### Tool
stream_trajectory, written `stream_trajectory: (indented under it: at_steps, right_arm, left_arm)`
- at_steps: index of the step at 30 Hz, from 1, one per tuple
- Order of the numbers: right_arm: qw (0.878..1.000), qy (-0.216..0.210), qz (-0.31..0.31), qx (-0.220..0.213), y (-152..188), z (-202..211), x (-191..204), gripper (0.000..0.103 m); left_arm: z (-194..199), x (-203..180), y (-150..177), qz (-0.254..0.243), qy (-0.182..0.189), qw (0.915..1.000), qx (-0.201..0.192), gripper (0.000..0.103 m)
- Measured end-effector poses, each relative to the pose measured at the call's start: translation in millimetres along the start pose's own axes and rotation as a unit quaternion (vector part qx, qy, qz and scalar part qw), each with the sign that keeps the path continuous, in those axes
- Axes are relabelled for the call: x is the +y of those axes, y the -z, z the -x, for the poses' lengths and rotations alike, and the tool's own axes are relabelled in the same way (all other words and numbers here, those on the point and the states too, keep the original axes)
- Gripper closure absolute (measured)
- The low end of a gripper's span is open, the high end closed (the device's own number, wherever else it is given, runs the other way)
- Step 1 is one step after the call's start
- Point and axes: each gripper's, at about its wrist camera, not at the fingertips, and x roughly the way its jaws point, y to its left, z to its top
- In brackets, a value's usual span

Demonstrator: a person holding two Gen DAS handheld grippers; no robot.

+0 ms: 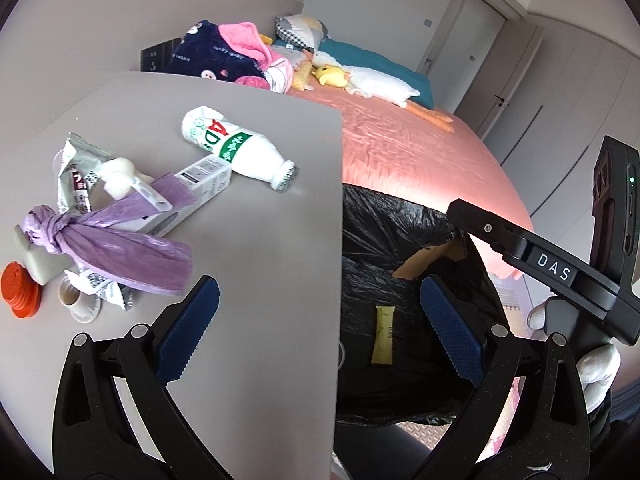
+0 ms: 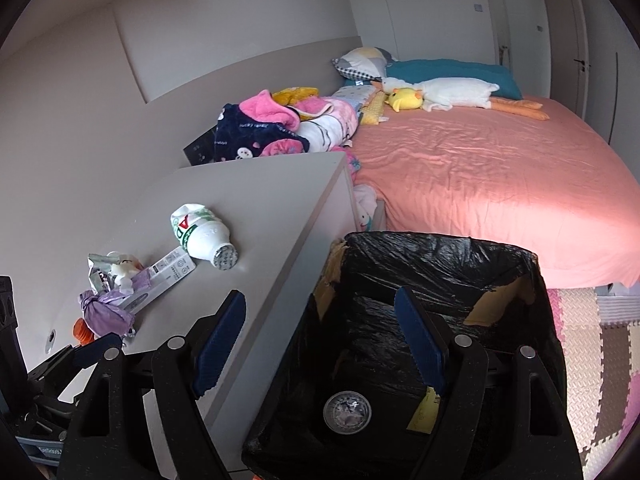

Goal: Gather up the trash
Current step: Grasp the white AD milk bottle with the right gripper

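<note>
Two tools, both spread wide and holding nothing; the left tool (image 1: 320, 328) hovers over the table (image 1: 256, 208) edge, the right tool (image 2: 320, 340) sits above the bin (image 2: 440, 256) with its crinkly black liner. The trash pile lies ahead and to the left of the left tool, so I'd say that one is nearer. The white bottle (image 1: 236, 148) is smooth plastic lying on its side, its long axis slanting with the foil-capped mouth towards the table edge and the bin; beside it sit a flat carton (image 1: 200, 188), a knotted purple bag (image 1: 112, 248), floppy and thin, and a crumpled wrapper (image 1: 76, 176). A round lid (image 2: 347, 412) and a yellow sachet (image 1: 383, 336) already lie inside.
</note>
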Motion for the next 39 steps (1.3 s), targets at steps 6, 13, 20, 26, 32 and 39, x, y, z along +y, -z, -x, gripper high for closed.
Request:
stream_trajectory:
  at_steps: [6, 13, 20, 26, 32, 39]
  right_arm:
    - [0.999, -0.018, 0.023, 0.016, -6, -17, 25, 0.026]
    - [0.998, -0.030, 0.043, 0.033, -18, -42, 49, 0.026]
    - [0.996, -0.038, 0.071, 0.049, -28, -67, 75, 0.026]
    - [0.993, -0.040, 0.088, 0.061, -37, -90, 95, 0.026]
    - [0.991, -0.041, 0.104, 0.072, -45, -113, 110, 0.026]
    - [0.988, -0.039, 0.123, 0.088, -53, -145, 126, 0.026]
  left_arm:
    - [12, 27, -2, 0.020, -0.020, 0.9996, -0.010, 0.006]
    - [26, 59, -3, 0.042, -0.040, 0.9981, -0.019, 0.006]
    - [43, 75, -4, 0.028, -0.064, 0.9970, -0.031, 0.006]
    - [46, 97, -4, 0.024, -0.100, 0.9943, -0.028, 0.006]
    - [44, 125, -2, 0.050, -0.112, 0.9923, -0.020, 0.006]
    - [48, 153, 3, 0.083, -0.129, 0.9880, -0.019, 0.006]
